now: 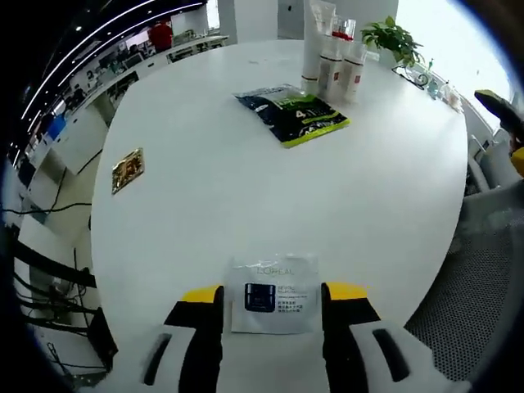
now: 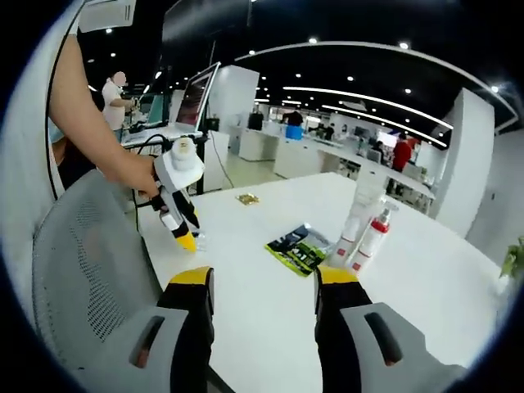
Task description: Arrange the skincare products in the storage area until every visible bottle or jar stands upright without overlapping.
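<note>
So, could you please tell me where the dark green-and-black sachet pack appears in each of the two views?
Left gripper view: the sachet pack lies upper centre on the white table, just before the bottles.
Right gripper view: it lies mid-frame, left of the bottles.
Shared landmark: the cluster of upright white bottles.

Left gripper view: I look steeply down, close over white table (image 1: 246,196) | Right gripper view: farther back, level, facing across it | Shared: dark sachet (image 1: 293,115) (image 2: 299,247), upright bottles (image 1: 332,61) (image 2: 360,229).
</note>
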Available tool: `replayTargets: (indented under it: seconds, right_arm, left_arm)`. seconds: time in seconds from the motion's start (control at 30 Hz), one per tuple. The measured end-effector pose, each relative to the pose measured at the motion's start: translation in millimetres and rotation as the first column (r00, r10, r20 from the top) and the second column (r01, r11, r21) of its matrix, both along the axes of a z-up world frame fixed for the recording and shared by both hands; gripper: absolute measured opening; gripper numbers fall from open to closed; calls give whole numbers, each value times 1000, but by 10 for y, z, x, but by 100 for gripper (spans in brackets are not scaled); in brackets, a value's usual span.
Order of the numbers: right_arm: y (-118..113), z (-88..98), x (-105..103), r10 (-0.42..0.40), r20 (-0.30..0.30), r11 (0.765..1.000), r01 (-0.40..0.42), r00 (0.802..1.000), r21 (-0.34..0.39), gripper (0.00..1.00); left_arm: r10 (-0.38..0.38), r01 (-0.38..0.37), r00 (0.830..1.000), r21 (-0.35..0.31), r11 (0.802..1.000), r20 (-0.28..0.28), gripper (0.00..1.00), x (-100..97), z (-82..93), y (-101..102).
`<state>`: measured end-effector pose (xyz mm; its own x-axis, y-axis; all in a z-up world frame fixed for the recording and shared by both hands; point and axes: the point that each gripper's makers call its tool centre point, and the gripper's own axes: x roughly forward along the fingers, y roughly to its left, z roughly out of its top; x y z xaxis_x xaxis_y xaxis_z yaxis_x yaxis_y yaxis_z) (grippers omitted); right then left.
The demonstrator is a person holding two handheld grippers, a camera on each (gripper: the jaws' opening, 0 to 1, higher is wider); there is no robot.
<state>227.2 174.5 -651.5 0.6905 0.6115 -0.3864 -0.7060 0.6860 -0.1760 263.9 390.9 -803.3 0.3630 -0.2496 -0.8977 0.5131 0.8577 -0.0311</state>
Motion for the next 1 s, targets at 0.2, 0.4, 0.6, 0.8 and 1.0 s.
replayTargets:
  seconds: [0.2, 0.4, 0.6, 0.8, 1.0]
  right_arm:
    - [10, -29, -7, 8, -7, 1000, -9, 1000, -18, 44]
    - [-7, -17, 10, -3, -24, 1000, 3, 1000, 12, 44]
    - [8, 116, -1, -7, -53, 989, 15, 999, 150, 41]
    - [40, 95, -3, 4, -167, 968, 37, 986, 247, 37]
    - [277, 83, -89, 113, -357, 924, 34, 927, 382, 35]
  left_arm:
    - [15, -15, 1000, -22, 1000, 9, 42, -6, 9, 6]
    - [160, -162, 987, -176, 971, -27, 42, 1, 81, -46]
    - [137, -122, 990, -266, 956, 41, 41, -25, 401, -265]
    - [125, -77, 985, -349, 934, 117, 42, -161, 728, -547]
    - [36, 47, 975, -359, 932, 220, 42, -408, 959, -809]
